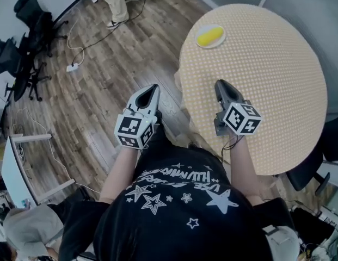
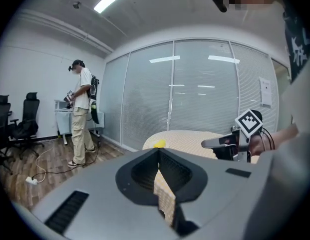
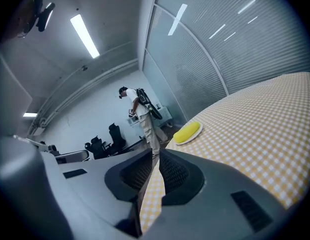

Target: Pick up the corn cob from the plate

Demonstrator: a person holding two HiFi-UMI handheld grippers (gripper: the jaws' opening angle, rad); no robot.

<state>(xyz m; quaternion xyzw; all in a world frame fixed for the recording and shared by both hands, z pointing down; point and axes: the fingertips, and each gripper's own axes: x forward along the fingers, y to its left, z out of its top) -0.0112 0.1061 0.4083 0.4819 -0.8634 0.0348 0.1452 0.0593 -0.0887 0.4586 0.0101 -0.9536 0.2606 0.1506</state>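
Observation:
A yellow corn cob [image 1: 209, 36] lies on a small white plate [image 1: 210, 46] at the far left edge of the round table [image 1: 266, 80], which has a yellow checked cloth. My right gripper [image 1: 220, 84] hovers over the table's near left part, well short of the plate, jaws shut and empty. My left gripper [image 1: 153, 87] is beside the table over the wood floor, jaws shut with nothing in them. In the right gripper view the corn cob [image 3: 187, 132] sits ahead of the right gripper [image 3: 157, 156]. The left gripper view shows the corn cob [image 2: 158, 144] far off beyond the left gripper [image 2: 158, 151].
A person [image 1: 117, 1] stands on the wood floor beyond the table. Black office chairs [image 1: 27, 20] line the far left, with a power strip and cable [image 1: 72, 67] on the floor. A white desk [image 1: 16, 162] is at left, a dark chair [image 1: 315, 167] at right.

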